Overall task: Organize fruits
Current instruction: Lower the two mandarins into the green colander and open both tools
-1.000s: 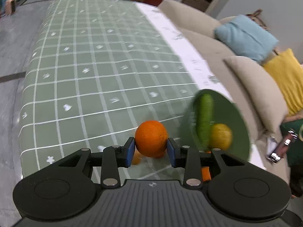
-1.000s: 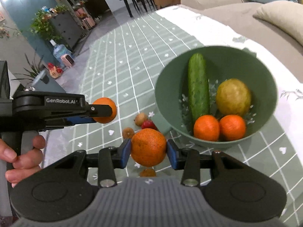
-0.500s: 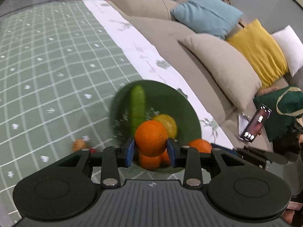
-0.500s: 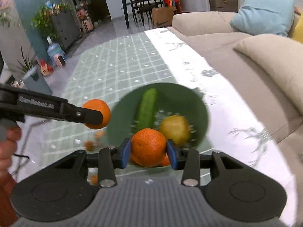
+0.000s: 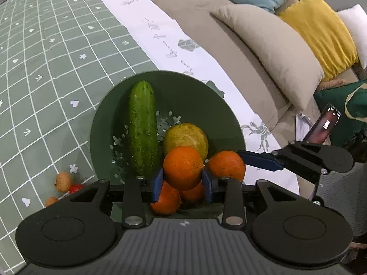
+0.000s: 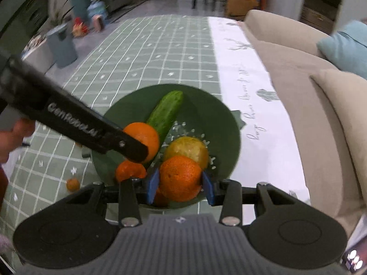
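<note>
A green bowl (image 5: 201,96) (image 6: 215,112) on the checked tablecloth holds a cucumber (image 5: 142,126) (image 6: 165,112), a yellow-green fruit (image 5: 185,135) (image 6: 187,147) and two oranges (image 5: 165,200). My left gripper (image 5: 182,181) is shut on an orange (image 5: 182,167) above the bowl's near side. My right gripper (image 6: 180,186) is shut on another orange (image 6: 180,178), also over the bowl. The right gripper's orange (image 5: 226,165) shows in the left wrist view, the left gripper's orange (image 6: 144,142) in the right wrist view.
Small fruits lie on the cloth left of the bowl: two brown ones (image 5: 63,181) and a red one (image 5: 75,188). A sofa with cushions (image 5: 275,45) runs along the table's right side. A phone (image 5: 323,125) stands near the sofa.
Both grippers have moved with their oranges from beside the bowl to over it, and now sit lower and closer to the fruit inside.
</note>
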### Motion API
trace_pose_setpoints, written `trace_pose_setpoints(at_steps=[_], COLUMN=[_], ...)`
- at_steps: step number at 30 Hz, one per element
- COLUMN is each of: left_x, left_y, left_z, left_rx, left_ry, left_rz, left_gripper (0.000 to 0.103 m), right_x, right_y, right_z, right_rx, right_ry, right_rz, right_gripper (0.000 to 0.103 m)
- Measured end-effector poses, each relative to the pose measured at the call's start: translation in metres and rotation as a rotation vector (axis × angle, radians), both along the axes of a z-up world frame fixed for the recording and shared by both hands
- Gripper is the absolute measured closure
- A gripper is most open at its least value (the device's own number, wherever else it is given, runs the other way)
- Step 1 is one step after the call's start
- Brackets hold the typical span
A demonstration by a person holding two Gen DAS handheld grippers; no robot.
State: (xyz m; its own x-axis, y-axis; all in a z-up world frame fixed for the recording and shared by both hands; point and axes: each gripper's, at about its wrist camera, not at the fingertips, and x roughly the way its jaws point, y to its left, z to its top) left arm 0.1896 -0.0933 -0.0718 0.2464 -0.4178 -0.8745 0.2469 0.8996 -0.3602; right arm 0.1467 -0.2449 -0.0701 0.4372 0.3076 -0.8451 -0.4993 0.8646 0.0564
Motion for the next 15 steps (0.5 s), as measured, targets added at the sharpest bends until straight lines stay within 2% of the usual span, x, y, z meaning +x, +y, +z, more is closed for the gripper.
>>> trace_pose_setpoints(at_steps=[4, 15], left_x=[0.004, 0.01], left_y=[-0.004, -0.003], left_z=[-0.007, -0.023], left_rx=[0.015, 0.009], left_ry=[0.022, 0.05], left_rz=[-0.02, -0.006], left_gripper=[0.063, 0.062], right_x=[0.007, 0.018], right_y=[0.005, 0.002], right_z=[-0.009, -0.018], right_rx=[-0.035, -0.035], right_ry=[0.021, 0.057], right_rz=[0.053, 0.066], right_gripper=[0.065, 0.064])
